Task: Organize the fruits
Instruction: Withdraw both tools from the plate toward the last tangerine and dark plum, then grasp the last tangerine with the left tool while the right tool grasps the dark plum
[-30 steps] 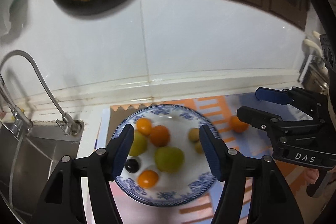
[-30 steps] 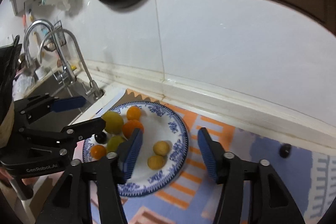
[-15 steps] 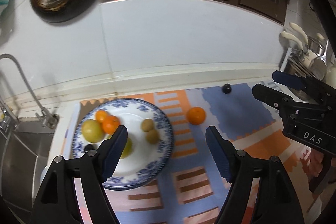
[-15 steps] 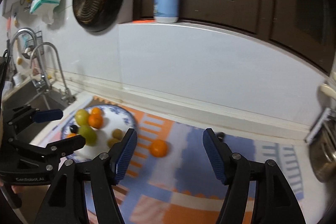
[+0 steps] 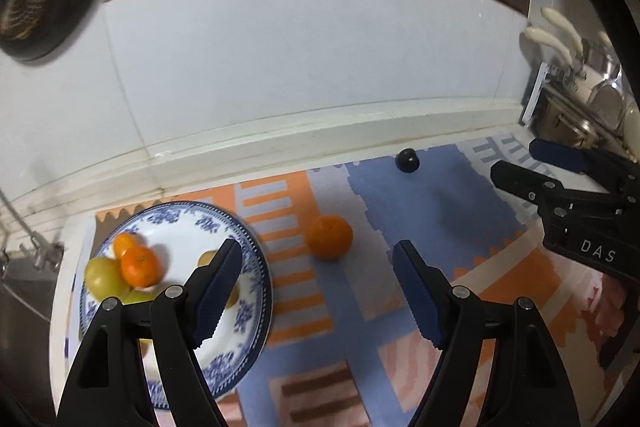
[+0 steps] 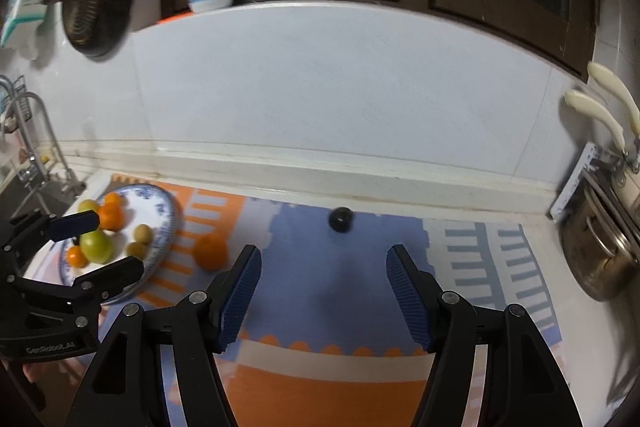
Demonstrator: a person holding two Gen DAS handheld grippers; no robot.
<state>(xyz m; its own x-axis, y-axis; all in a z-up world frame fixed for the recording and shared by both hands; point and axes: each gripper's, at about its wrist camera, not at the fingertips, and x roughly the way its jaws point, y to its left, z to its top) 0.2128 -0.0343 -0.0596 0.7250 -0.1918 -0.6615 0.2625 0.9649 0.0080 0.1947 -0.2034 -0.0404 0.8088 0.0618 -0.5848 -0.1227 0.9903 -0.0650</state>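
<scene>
1. A round white plate with a blue flower rim (image 5: 256, 259) sits on the left end of an orange, blue and white patterned mat (image 5: 432, 195). It already has small orange fruits, green fruits and little yellow-brown fruits on it.
2. Two fruits are not on the plate yet. A round orange fruit (image 5: 329, 237) lies on the mat just beside the plate. A small dark round fruit (image 5: 407, 160) lies farther back, near the white wall and well apart from the plate.
3. The left gripper (image 5: 316, 287) has its two blue fingers spread wide and holds nothing. The round orange fruit is in front of its gap.
4. The right gripper (image 6: 323, 279) is spread wide too and holds nothing. The small dark round fruit (image 6: 340, 219) is in front of it, a bit farther away.
5. I think the next job is to pick up these two fruits and put them on the plate.
6. Round fruit can roll. A finger that bumps one from the side may push it away, maybe toward the wall.
7. Squeezing too hard may squash the small dark round fruit.
8. The left finger is over the plate's rim, so going down there could knock the plate.
</scene>
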